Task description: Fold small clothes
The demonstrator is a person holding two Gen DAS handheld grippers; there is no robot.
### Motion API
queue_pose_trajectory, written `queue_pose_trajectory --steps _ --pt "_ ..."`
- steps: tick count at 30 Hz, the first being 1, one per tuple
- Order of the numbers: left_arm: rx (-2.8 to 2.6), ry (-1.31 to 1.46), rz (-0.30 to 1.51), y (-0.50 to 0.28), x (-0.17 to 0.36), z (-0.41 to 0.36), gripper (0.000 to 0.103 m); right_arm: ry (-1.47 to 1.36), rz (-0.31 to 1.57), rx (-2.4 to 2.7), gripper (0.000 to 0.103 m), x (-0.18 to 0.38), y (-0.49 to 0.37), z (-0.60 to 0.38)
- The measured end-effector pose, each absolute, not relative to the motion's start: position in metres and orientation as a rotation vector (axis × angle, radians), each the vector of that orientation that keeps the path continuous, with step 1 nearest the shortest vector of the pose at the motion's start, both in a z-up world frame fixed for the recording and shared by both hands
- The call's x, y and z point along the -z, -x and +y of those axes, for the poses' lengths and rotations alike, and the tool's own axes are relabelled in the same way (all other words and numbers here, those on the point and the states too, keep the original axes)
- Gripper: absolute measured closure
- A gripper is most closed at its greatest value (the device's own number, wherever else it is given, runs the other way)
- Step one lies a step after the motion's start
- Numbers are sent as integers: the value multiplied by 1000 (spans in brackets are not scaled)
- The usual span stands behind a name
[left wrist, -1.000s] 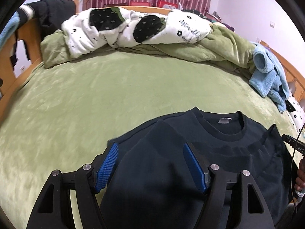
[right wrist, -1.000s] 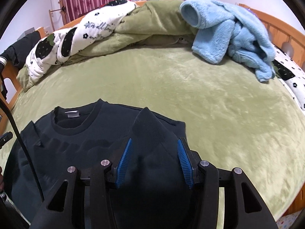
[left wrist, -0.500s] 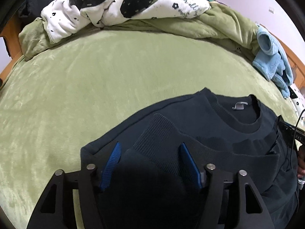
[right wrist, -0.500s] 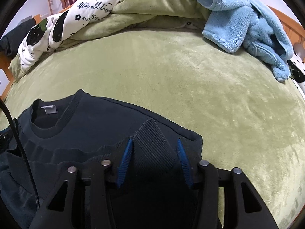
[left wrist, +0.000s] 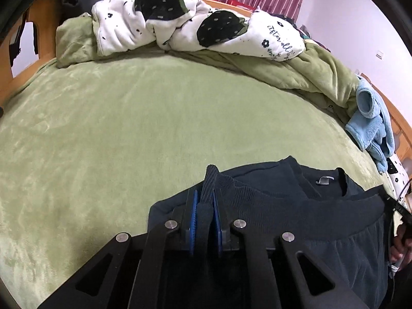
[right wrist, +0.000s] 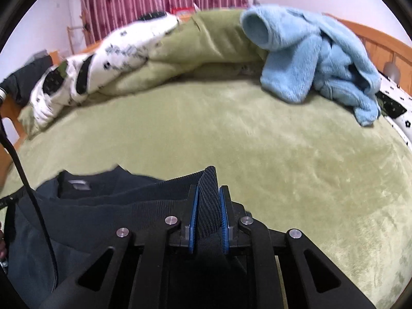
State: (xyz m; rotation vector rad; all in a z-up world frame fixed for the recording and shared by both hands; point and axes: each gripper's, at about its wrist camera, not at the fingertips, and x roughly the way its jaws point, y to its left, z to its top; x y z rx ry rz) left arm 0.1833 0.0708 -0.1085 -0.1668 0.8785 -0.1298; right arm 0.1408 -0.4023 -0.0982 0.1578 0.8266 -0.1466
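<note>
Pinching sweater [left wrist: 296, 206] hem: left gripper [left wrist: 205, 221] and right gripper [right wrist: 208, 221], both clamped on ribbing.
Sweater's lower half hidden under my grippers.

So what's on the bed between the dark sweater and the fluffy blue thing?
Nothing but bare green blanket. The right wrist view shows it between the sweater and the blue fleece.

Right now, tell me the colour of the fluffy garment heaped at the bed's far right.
Light blue; the fleece garment shows best in the right wrist view.
</note>
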Motion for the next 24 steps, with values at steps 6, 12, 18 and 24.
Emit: queue_pose_trajectory --steps 6,12,18,24 --pt "122 158 903 -186 114 70 90 -116 907 181 86 127 -152 -397" --pt "95 133 926 -182 109 68 77 -81 909 200 69 119 -144 -387" --pt "92 173 896 -154 89 89 47 -90 874 155 61 81 -123 -352" --pt "13 203 875 -118 73 139 46 -157 836 19 55 50 -102 -288"
